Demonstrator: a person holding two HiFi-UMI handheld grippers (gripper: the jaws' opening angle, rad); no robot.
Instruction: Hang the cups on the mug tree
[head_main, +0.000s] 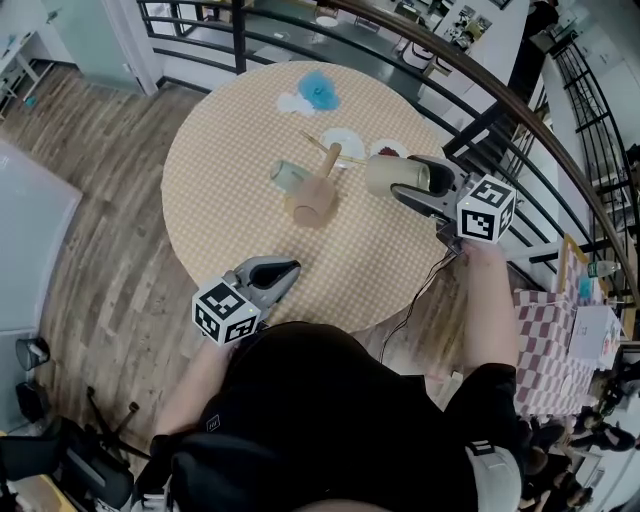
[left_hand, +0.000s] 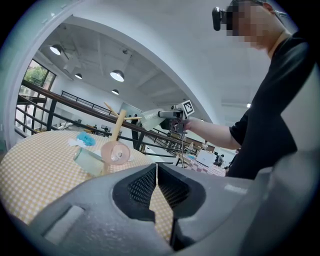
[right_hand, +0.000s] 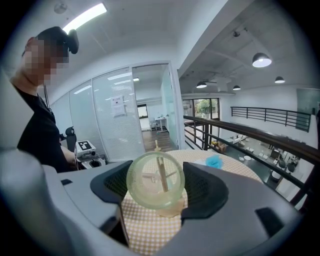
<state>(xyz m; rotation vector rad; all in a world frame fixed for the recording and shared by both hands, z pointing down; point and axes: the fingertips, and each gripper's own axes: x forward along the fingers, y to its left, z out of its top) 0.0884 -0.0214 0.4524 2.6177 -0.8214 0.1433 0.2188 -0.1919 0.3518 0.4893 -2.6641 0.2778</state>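
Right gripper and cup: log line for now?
right gripper: shut on translucent cup | left gripper: shut, empty | mug tree: on table, green cup beside it

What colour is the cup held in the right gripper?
Pale green and see-through; the cup shows best in the right gripper view.

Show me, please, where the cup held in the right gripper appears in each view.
Head view: the cup is right of centre, over the table, in the right gripper.
Left gripper view: small, upper centre, just right of the mug tree.
Right gripper view: dead centre, clamped between the jaws.
Shared landmark: the wooden mug tree, close to the cup in every view.
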